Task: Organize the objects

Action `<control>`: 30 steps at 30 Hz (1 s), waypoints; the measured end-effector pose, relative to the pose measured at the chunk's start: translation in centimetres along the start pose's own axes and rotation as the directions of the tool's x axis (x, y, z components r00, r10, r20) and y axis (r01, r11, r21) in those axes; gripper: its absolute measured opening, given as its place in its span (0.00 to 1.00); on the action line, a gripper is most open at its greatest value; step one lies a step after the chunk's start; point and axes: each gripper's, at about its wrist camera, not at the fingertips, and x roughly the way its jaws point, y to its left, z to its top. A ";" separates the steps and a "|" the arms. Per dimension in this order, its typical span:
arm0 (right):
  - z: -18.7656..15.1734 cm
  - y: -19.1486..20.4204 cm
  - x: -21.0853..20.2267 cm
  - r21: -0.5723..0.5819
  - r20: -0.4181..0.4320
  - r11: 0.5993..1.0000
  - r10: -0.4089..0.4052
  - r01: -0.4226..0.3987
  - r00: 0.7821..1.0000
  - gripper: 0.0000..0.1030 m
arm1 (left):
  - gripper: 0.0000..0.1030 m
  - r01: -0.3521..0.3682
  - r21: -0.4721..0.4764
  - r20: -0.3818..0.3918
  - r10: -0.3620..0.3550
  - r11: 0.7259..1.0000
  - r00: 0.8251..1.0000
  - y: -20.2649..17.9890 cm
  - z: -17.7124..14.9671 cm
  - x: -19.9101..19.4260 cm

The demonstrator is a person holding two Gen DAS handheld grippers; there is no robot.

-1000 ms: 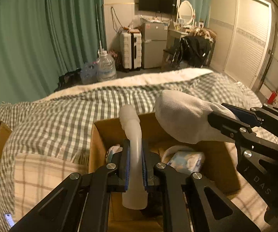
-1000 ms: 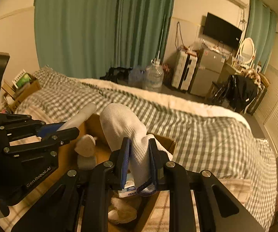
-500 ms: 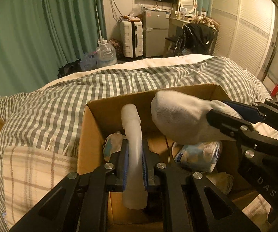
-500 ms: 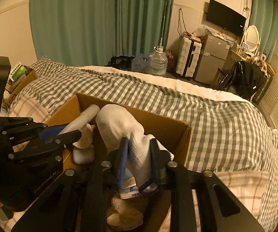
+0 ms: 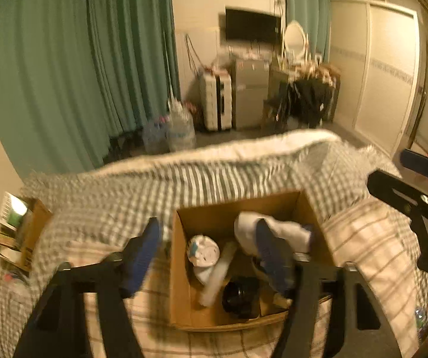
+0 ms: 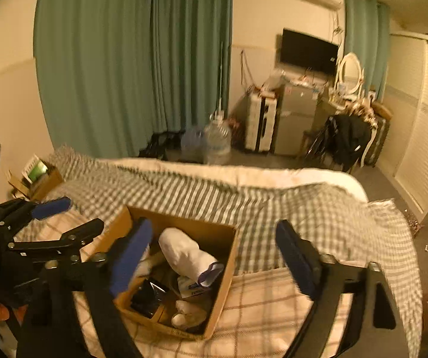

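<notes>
Both my left tongs (image 5: 205,256) and right tongs (image 6: 217,256) gape empty above the cardboard box (image 6: 229,256), soft white sock (image 6: 184,253) inside.

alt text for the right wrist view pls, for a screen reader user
Both grippers hover open and empty above a cardboard box on a checked bed, the right gripper in front and the left gripper at the left edge. A white sock lies on top of the clutter in the box; green curtains hang behind.
</notes>
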 end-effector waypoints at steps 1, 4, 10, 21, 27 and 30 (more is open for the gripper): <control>0.3 -0.1 -1.2 0.003 0.016 1.000 -0.005 0.005 1.000 0.95 | 0.89 -0.016 -0.002 0.045 0.017 1.000 0.999 -0.2 0.4 -1.9; 1.2 -0.2 -5.6 0.012 0.076 0.999 -0.033 0.033 0.997 1.00 | 1.00 -0.032 -0.006 0.144 0.033 0.999 0.989 0.0 1.1 -6.1; 1.3 -0.5 -12.3 0.029 0.139 0.998 -0.050 0.047 0.989 0.99 | 1.00 -0.025 -0.021 0.234 0.029 0.999 0.972 0.2 0.7 -12.0; -3.7 0.2 -18.0 0.064 0.218 0.994 -0.104 0.092 0.970 0.99 | 1.00 0.051 -0.099 0.314 -0.018 0.994 0.949 0.5 -4.2 -17.1; -6.1 1.5 -18.3 0.056 0.232 0.993 -0.112 0.102 0.966 0.99 | 1.00 0.031 -0.116 0.333 0.009 0.993 0.943 0.7 -7.2 -18.3; -7.7 2.3 -17.7 0.050 0.239 0.992 -0.120 0.112 0.963 0.99 | 1.00 0.036 -0.141 0.345 0.015 0.989 0.938 0.7 -9.0 -18.2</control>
